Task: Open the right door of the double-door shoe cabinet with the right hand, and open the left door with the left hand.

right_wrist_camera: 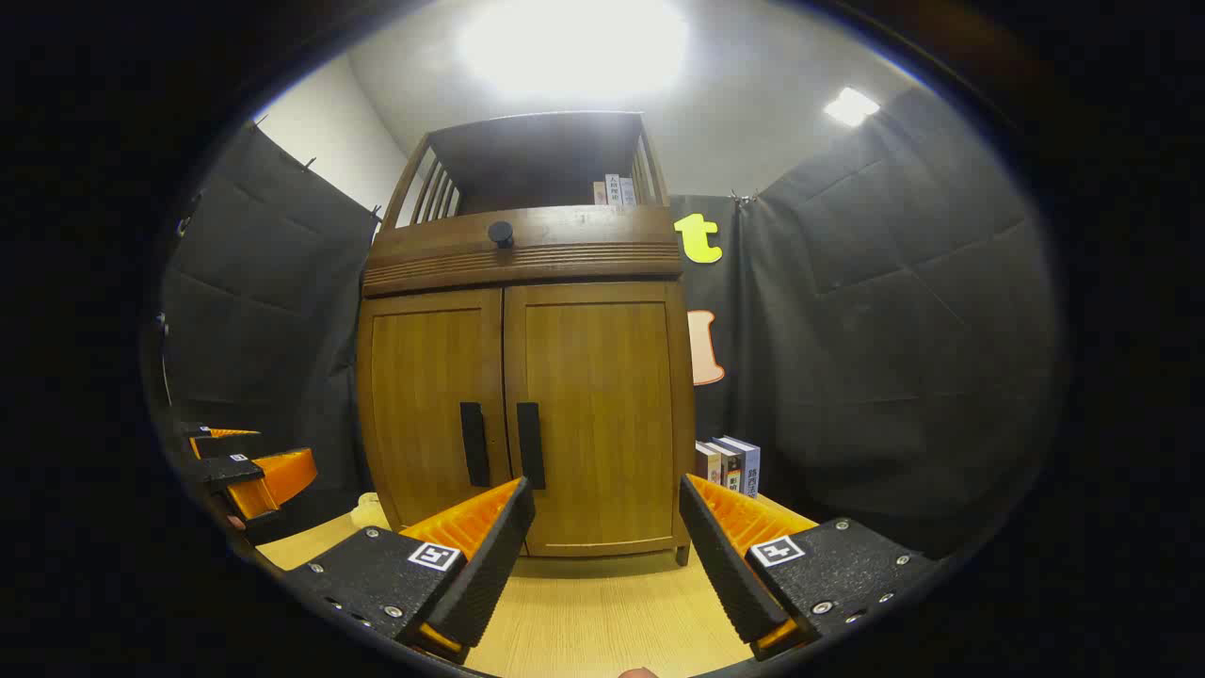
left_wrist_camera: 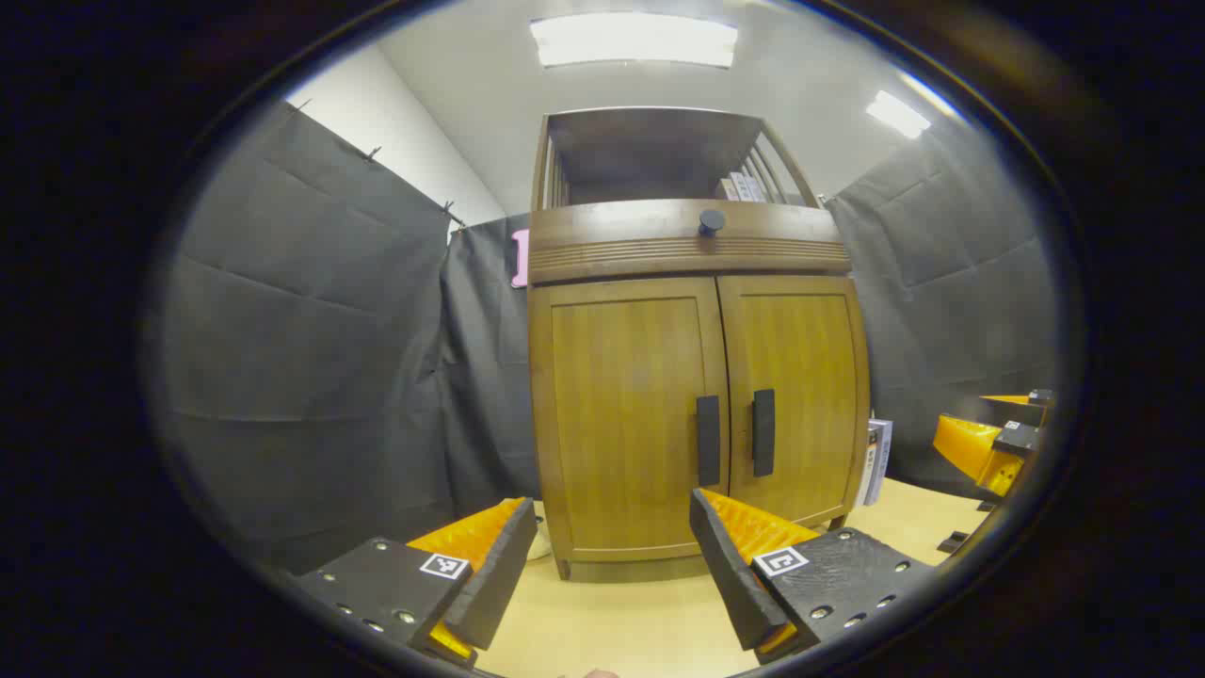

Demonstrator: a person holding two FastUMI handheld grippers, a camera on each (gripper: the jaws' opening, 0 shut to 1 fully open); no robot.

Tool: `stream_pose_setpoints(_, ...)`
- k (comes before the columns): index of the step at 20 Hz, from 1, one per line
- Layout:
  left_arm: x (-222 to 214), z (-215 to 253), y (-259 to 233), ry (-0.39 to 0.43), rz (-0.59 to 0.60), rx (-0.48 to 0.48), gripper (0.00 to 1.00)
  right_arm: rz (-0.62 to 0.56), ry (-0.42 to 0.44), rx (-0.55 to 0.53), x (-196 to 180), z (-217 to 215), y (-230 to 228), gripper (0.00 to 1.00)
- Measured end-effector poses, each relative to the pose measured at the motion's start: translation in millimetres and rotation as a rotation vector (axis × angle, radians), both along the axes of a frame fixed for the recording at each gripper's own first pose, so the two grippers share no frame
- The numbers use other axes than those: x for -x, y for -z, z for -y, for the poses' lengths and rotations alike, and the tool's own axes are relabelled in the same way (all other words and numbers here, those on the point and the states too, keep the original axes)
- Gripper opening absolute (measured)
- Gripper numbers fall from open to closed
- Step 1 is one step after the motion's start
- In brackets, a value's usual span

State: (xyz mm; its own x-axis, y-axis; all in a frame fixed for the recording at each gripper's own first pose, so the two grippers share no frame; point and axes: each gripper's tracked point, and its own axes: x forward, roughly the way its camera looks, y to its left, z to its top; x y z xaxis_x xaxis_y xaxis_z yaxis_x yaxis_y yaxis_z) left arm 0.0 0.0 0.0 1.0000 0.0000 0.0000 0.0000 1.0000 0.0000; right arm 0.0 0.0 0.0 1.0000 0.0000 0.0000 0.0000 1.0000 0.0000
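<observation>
A brown wooden shoe cabinet (left_wrist_camera: 692, 414) (right_wrist_camera: 522, 414) stands ahead on a light wooden floor, both doors closed. Its left door (left_wrist_camera: 626, 424) (right_wrist_camera: 428, 414) and right door (left_wrist_camera: 795, 395) (right_wrist_camera: 598, 414) each carry a black vertical handle at the centre seam: left handle (left_wrist_camera: 708, 440) (right_wrist_camera: 473, 443), right handle (left_wrist_camera: 763, 432) (right_wrist_camera: 530, 444). My left gripper (left_wrist_camera: 612, 574) stands open a short way in front of the left door, holding nothing. My right gripper (right_wrist_camera: 602, 556) is also open and empty, short of the right door. It also appears at the right edge of the left gripper view (left_wrist_camera: 988, 443).
A drawer with a round black knob (left_wrist_camera: 712, 222) (right_wrist_camera: 500, 234) sits above the doors, under an open shelf holding books. More books (right_wrist_camera: 730, 466) (left_wrist_camera: 877, 461) stand on the floor right of the cabinet. Black cloth walls close in on both sides.
</observation>
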Motion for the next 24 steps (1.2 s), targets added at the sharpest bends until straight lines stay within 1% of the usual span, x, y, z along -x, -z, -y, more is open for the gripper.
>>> stream_pose_setpoints(1, -0.5, 0.8, -1.2, 0.003, 0.004, 0.001, 0.93, 0.004, 0.000, -0.001, 0.9, -0.2, -0.3, 0.96)
stream_pose_setpoints(8, -0.6, -2.8, -4.6, -0.005, 0.011, 0.004, 0.93, -0.009, -0.008, -0.011, -3.5, -4.4, 5.7, 0.96)
stream_pose_setpoints(9, -0.9, -3.1, -4.7, -0.006, 0.014, 0.003, 0.93, -0.009, -0.010, -0.008, -4.3, -4.4, 5.9, 0.94)
stream_pose_setpoints(10, -1.2, -3.7, -6.0, -0.006, 0.018, 0.002, 0.93, -0.009, -0.014, -0.006, -4.4, -4.3, 6.1, 0.96)
stream_pose_setpoints(15, -1.0, -8.4, -10.1, -0.012, 0.035, -0.005, 0.93, -0.014, -0.028, -0.013, -6.2, -6.5, 8.4, 0.96)
stream_pose_setpoints(16, -1.2, -8.4, -10.6, -0.012, 0.036, -0.007, 0.87, -0.017, -0.032, -0.013, -7.5, -6.5, 9.4, 0.96)
stream_pose_setpoints(21, 2.2, -12.7, -7.9, -0.018, 0.030, -0.015, 0.87, -0.015, -0.035, -0.029, -11.0, -9.4, 7.5, 0.96)
stream_pose_setpoints(24, 6.9, -20.3, -6.3, -0.035, 0.027, -0.022, 0.87, 0.001, -0.052, -0.042, -17.0, -17.0, 2.2, 0.96)
